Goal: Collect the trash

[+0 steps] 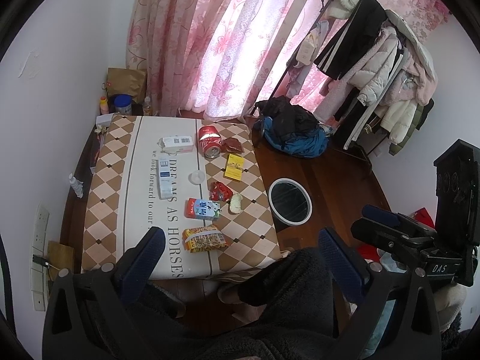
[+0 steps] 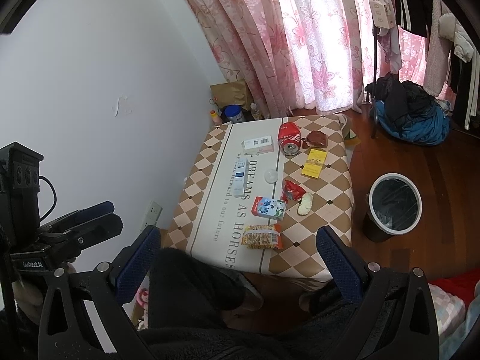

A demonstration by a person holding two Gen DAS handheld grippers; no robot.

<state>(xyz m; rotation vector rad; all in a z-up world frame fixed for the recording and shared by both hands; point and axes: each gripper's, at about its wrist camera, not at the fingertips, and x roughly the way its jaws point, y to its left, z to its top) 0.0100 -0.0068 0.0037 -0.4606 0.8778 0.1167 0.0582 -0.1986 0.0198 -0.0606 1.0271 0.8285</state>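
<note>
Left gripper (image 1: 241, 249): we hold it high above the near table edge, fingers spread wide, nothing between them.
Right gripper (image 2: 238, 249): likewise raised, fingers wide apart and empty.
Hidden: our dark fleece sleeves cover the bottom of both views and the table's near edge; the table's left side is cut off by the wall.
Hard to make out: a small clear plastic lid (image 1: 196, 177) at the table's middle nearly vanishes against the cloth; the print on the white boxes is too small for us to read.
Trash on table (image 1: 114, 180): orange snack packet (image 1: 204, 238) nearest us, then milk carton (image 1: 203, 208), bread piece (image 1: 235, 203), red wrapper (image 1: 220, 191), yellow box (image 1: 234, 166), red soda can (image 1: 209, 141) lying on its side.
Bin: the black-lined trash bin (image 2: 394, 205) stands on the wooden floor just right of the table, mouth open.
Open room: bare floor lies between the bin and a clothes pile (image 2: 411, 120).
</note>
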